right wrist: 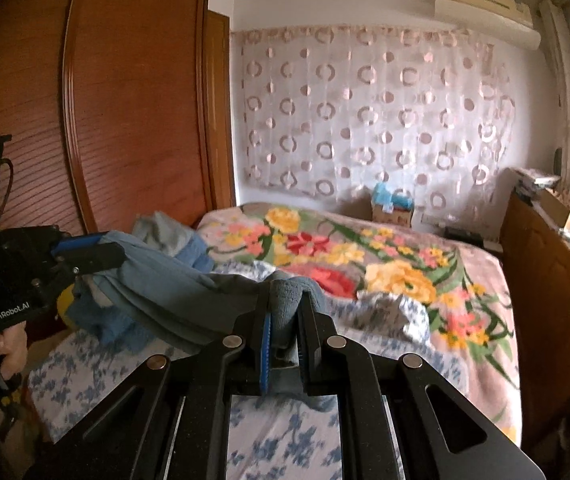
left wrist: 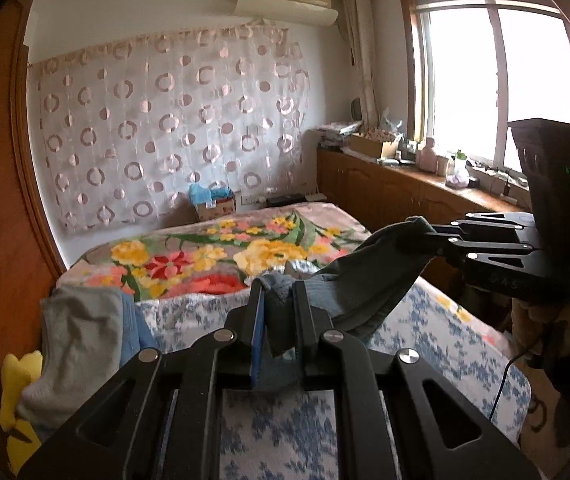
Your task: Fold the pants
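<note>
Left claw [left wrist: 279, 300]: clamped on a bunch of the pants [left wrist: 369, 280]
Right claw [right wrist: 285, 312]: pinching another fold
Pants: slung between both claws above the bed [right wrist: 405, 264]

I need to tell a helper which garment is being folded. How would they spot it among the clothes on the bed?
Start at the bed. Over its near blue-and-white sheet, the pants stretch between the left gripper and right gripper. Unlike the clothes pile, they hang lifted, grey-blue.
</note>
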Tool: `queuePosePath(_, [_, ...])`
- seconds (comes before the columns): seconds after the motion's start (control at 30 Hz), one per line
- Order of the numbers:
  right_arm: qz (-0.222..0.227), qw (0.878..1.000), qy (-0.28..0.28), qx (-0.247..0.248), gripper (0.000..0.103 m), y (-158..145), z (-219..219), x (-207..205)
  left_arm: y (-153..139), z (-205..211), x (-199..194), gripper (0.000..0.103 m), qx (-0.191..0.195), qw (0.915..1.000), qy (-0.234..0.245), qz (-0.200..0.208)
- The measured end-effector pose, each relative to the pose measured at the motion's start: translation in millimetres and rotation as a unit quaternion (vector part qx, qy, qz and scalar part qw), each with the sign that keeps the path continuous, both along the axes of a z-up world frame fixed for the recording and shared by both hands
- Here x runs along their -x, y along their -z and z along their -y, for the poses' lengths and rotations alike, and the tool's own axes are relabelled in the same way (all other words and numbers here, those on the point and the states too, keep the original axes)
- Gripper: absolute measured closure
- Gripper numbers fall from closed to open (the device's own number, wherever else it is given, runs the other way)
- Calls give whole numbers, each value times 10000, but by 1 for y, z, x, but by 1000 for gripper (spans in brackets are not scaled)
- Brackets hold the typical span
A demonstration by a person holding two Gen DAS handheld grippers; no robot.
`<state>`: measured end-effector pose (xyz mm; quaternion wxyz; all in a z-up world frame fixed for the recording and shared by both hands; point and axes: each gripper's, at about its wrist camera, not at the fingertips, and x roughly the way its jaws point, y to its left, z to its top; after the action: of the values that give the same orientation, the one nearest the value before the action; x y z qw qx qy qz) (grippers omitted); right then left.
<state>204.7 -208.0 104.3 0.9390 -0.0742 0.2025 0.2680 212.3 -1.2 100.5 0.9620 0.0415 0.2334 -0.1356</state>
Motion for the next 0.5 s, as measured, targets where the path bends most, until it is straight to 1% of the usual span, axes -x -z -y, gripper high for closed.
queuePosePath(0.17, [-145, 9998, 37, 99, 92, -1, -3, 13, 11, 2, 18, 90, -34, 9999, 20, -114])
queuePosePath(0.33, [-195, 9997, 43, 156, 92, -3, -5, 39, 20, 4, 39, 90, -58, 9998, 86, -181])
queuePosePath(0.5, [-250, 9994, 83, 205, 92, -6, -1, 56, 20, 8, 55, 90, -131, 9996, 142, -193])
